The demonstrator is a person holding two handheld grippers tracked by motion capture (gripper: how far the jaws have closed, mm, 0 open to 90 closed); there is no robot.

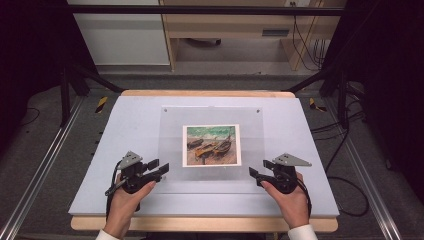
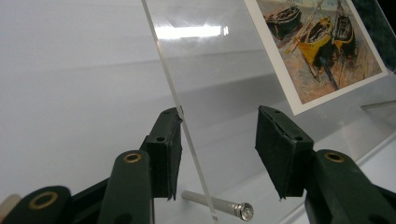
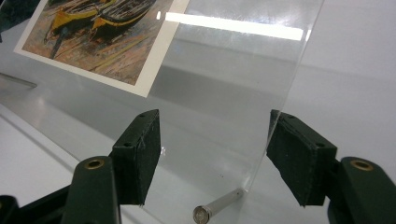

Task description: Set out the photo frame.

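Note:
A clear acrylic panel lies on the white board, with a print of beached boats under it. My left gripper is at the panel's near left corner and my right gripper at its near right corner. In the left gripper view the open jaws straddle the panel's edge and a short metal pin; one pad sits against the edge, the other stands apart. In the right gripper view the jaws stand open around the panel's corner and another pin.
The board rests on a wooden table with bare white margin around the panel. Two small screws mark the panel's far corners. Metal rails and black frame struts flank the table, and cables lie on the floor at right.

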